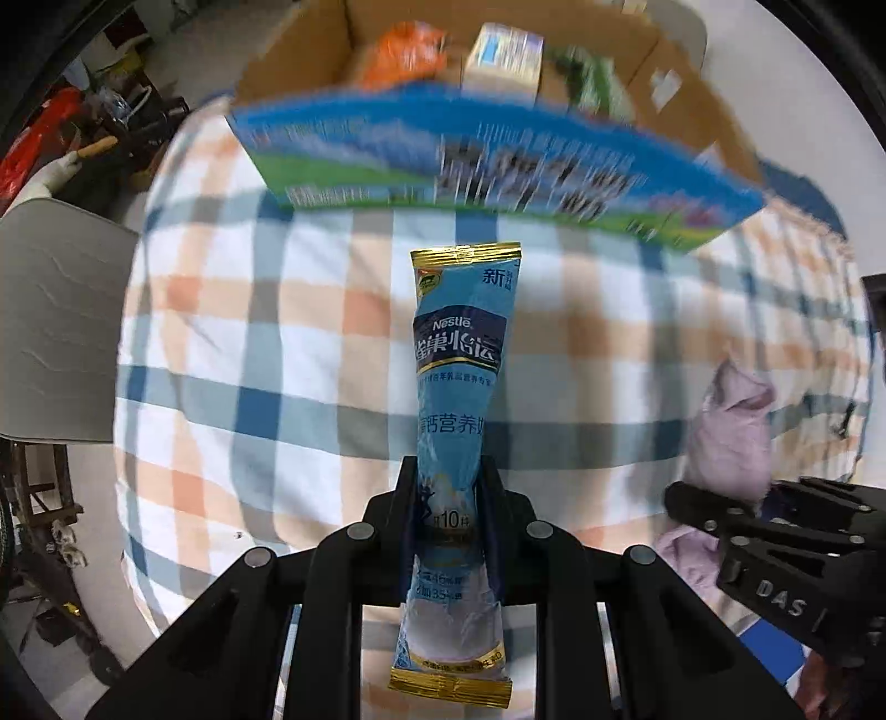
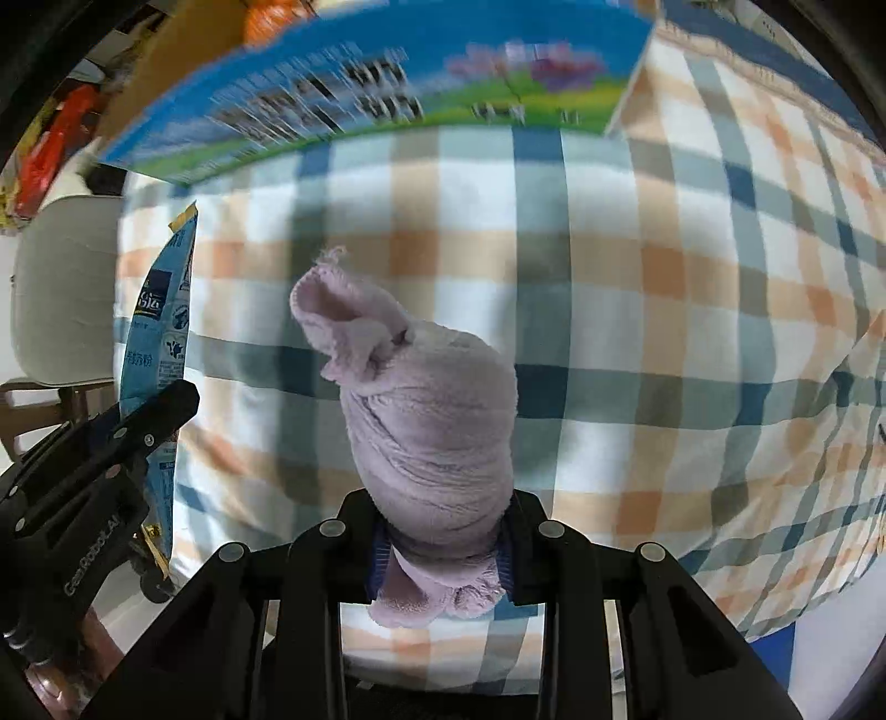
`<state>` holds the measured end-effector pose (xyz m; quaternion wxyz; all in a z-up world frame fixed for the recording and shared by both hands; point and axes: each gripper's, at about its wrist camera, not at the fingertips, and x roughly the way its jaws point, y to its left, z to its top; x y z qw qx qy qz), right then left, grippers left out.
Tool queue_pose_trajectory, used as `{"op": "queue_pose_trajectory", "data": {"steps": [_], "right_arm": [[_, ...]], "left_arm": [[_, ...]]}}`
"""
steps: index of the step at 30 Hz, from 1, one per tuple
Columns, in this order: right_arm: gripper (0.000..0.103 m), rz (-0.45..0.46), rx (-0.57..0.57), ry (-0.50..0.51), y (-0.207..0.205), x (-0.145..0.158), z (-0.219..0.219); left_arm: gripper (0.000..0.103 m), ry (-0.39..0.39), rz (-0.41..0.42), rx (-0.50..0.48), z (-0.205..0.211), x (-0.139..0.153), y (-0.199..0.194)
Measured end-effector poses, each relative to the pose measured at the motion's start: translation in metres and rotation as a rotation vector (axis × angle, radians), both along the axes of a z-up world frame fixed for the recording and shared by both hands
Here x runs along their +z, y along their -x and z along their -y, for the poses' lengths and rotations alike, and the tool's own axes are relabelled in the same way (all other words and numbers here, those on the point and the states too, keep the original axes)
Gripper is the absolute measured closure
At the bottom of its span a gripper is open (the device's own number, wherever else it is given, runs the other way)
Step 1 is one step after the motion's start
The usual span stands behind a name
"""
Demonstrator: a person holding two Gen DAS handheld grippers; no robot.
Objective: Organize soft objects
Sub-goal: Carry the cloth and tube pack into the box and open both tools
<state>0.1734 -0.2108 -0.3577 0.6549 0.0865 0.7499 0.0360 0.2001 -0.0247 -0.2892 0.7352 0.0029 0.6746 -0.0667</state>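
My left gripper (image 1: 447, 487) is shut on a long blue Nestle powder sachet (image 1: 462, 354) with gold ends, held upright above the checked tablecloth (image 1: 249, 360). The same sachet (image 2: 163, 327) shows at the left of the right wrist view, clamped by the left gripper (image 2: 160, 410). My right gripper (image 2: 443, 520) is shut on a rolled pale lilac cloth (image 2: 426, 410), which sticks up between its fingers. That cloth (image 1: 731, 437) and the right gripper (image 1: 692, 507) appear at the right edge of the left wrist view.
An open cardboard box (image 1: 692, 94) with a blue and green printed front (image 1: 498, 160) stands ahead, holding an orange packet (image 1: 404, 52), a pale carton (image 1: 504, 55) and something green. The box front (image 2: 387, 94) also fills the top of the right view. A grey chair (image 1: 61, 321) stands at left.
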Motion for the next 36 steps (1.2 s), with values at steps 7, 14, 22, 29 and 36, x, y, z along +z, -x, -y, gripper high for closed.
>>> {"op": "queue_pose_trajectory", "data": {"steps": [7,14,22,29,36], "right_arm": [[0.071,0.102,0.008,-0.044,-0.012,0.067,0.006],[0.071,0.185,0.022,-0.080,-0.058,0.128,-0.006],[0.071,0.210,-0.003,-0.052,-0.136,0.140,-0.009],[0.071,0.157,-0.014,-0.020,-0.200,0.117,-0.011],[0.071,0.091,0.002,0.021,-0.241,0.077,-0.021]], "left_arm": [[0.086,0.067,0.089,0.009,-0.007,0.061,-0.010],[0.086,0.106,0.141,-0.001,-0.004,0.095,-0.053],[0.086,0.118,0.130,0.003,-0.005,0.104,-0.128],[0.086,0.080,0.043,-0.014,-0.003,0.078,-0.198],[0.086,0.051,-0.068,-0.021,0.001,0.034,-0.243]]}}
